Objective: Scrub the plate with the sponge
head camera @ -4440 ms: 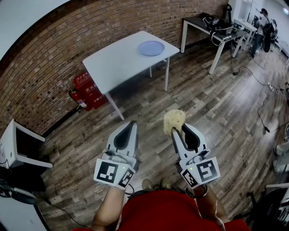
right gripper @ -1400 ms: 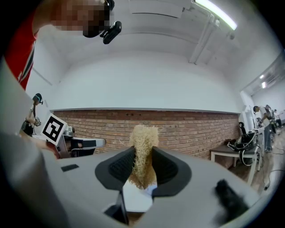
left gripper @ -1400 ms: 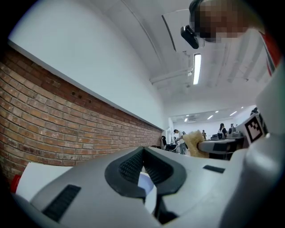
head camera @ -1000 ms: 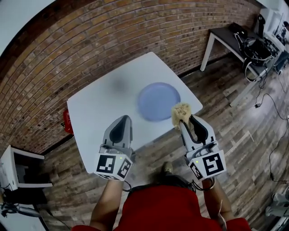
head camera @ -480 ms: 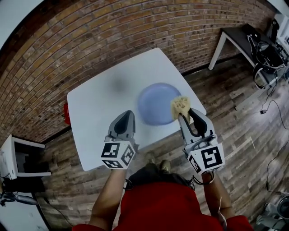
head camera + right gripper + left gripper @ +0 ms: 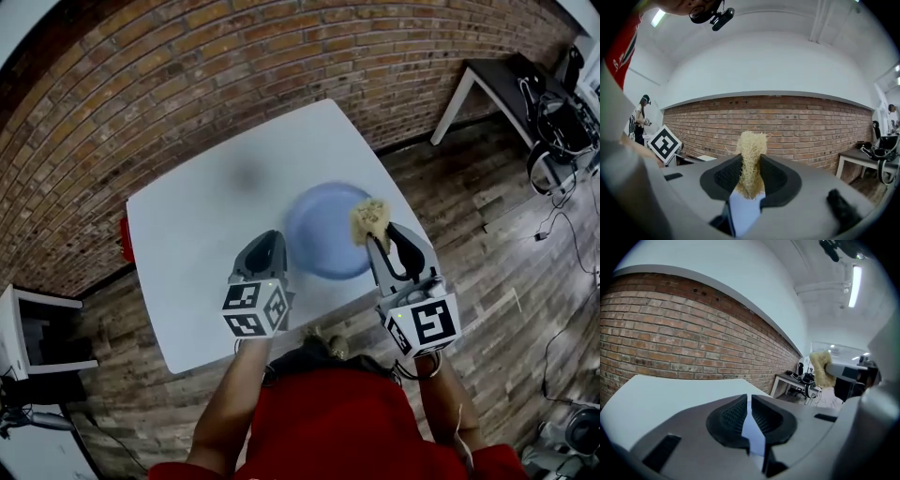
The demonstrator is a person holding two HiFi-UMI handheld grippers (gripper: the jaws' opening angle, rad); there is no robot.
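Observation:
A pale blue plate (image 6: 323,232) lies on the white table (image 6: 197,244) near its front right corner. My right gripper (image 6: 377,236) is shut on a tan loofah sponge (image 6: 369,217), which hangs over the plate's right rim; the sponge (image 6: 751,161) stands pinched between the jaws in the right gripper view. My left gripper (image 6: 267,246) hovers just left of the plate, shut, with nothing held. In the left gripper view its jaws (image 6: 749,417) are closed with only a sliver between them, and the sponge (image 6: 820,368) shows at the right.
A brick wall (image 6: 187,84) runs behind the table. A dark desk (image 6: 506,80) with cables stands at the far right on the wooden floor (image 6: 487,234). A white shelf unit (image 6: 33,333) sits at the left. A person (image 6: 640,117) stands far off.
The table and plate have drawn closer beneath me. My right gripper has carried the sponge over the plate's right rim, and my left gripper now sits beside the plate's left edge.

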